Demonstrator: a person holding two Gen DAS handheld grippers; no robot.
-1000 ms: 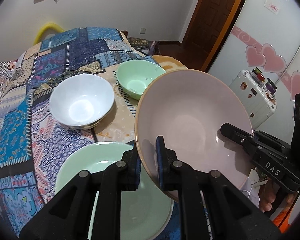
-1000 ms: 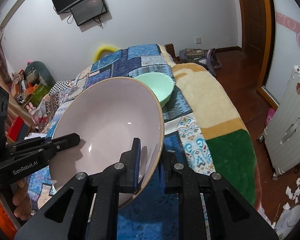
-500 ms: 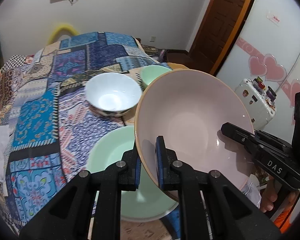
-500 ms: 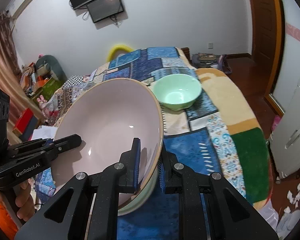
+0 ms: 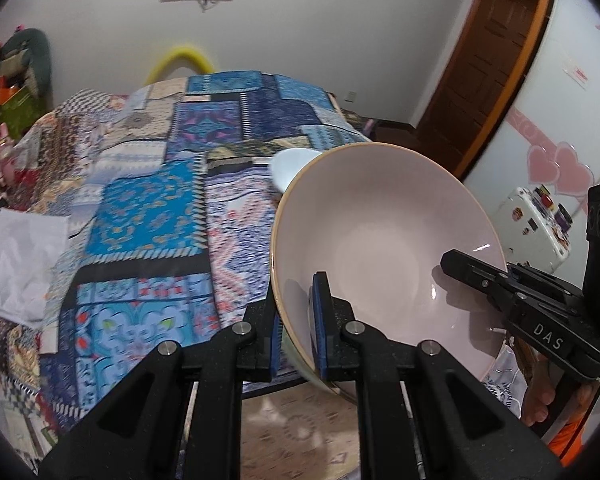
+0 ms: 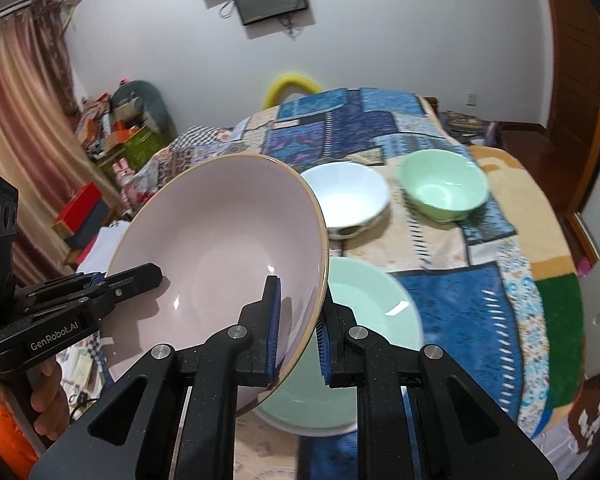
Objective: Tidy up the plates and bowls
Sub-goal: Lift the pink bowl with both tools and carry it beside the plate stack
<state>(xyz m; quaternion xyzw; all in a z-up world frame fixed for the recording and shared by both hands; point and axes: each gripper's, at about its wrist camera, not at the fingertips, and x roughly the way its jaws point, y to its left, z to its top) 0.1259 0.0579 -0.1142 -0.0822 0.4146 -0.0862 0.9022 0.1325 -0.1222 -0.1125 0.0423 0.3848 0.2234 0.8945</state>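
A large pink bowl (image 5: 384,248) with a tan rim is held tilted above the bed by both grippers. My left gripper (image 5: 300,332) is shut on its left rim. My right gripper (image 6: 298,332) is shut on its right rim; the bowl also shows in the right wrist view (image 6: 220,248). A large green plate (image 6: 364,312) lies on the blanket under the bowl. A white bowl (image 6: 344,198) and a small green bowl (image 6: 444,186) sit farther back. In the left wrist view only a sliver of the white bowl (image 5: 290,164) shows behind the pink bowl.
The dishes rest on a bed with a blue patchwork blanket (image 5: 152,208). A white cloth (image 5: 16,256) lies at its left edge. A white suitcase (image 5: 536,228) stands on the floor to the right. Cluttered boxes (image 6: 112,136) sit by the curtain.
Both grippers have carried the pink bowl up and toward me, over the green plate. The views swung left, so the white and green bowls slid right and behind the pink bowl.
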